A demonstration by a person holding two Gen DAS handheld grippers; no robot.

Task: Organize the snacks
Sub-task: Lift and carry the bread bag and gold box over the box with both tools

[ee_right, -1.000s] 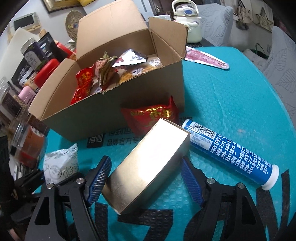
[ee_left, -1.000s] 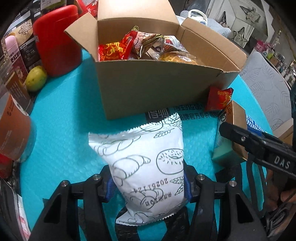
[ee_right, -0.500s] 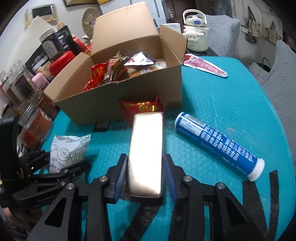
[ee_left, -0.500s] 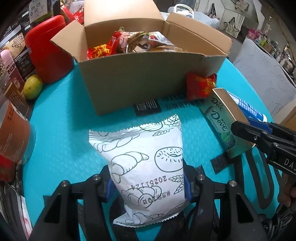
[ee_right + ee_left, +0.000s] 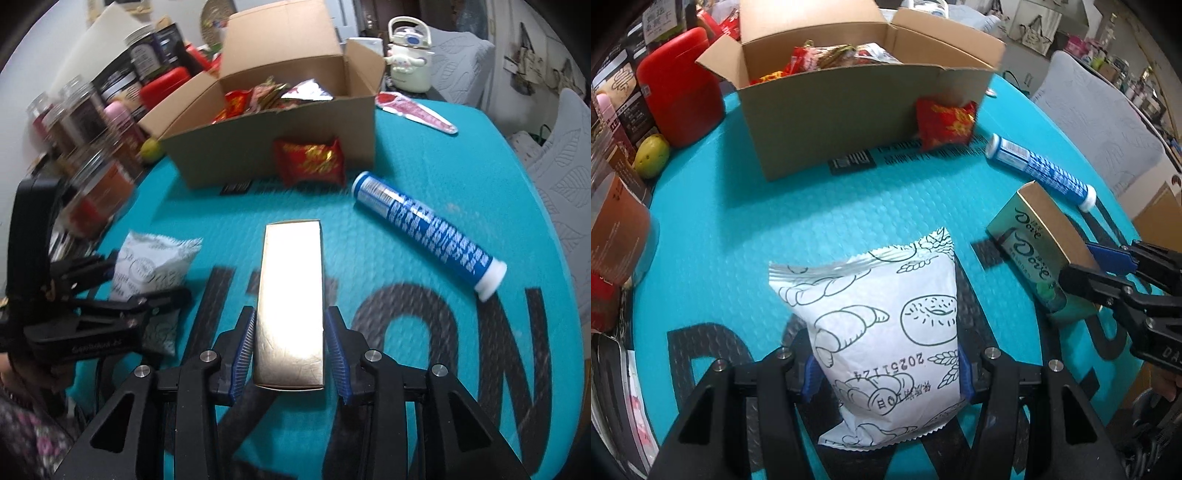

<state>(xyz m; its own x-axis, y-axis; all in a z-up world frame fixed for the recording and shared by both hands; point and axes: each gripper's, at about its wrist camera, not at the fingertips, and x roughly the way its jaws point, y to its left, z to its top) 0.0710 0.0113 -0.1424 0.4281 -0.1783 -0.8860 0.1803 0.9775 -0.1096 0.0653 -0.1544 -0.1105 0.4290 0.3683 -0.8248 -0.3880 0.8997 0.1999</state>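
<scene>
Two grippers clamped, left gripper [image 5: 886,373] on bread packet [image 5: 882,332], right gripper [image 5: 290,354] on gold box [image 5: 290,295], teal mat [image 5: 424,166]

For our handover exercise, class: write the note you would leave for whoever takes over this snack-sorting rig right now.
Left gripper: shut on the white bread packet.
Right gripper: shut on the gold Dove box.
Done: several snacks already lie in the open cardboard box.
Left: both held items, plus the red packet leaning against the box front and the blue tube lying on the teal mat.

"Dove" on gold box [image 5: 1039,254]; "20251124" on white packet [image 5: 886,325].
</scene>
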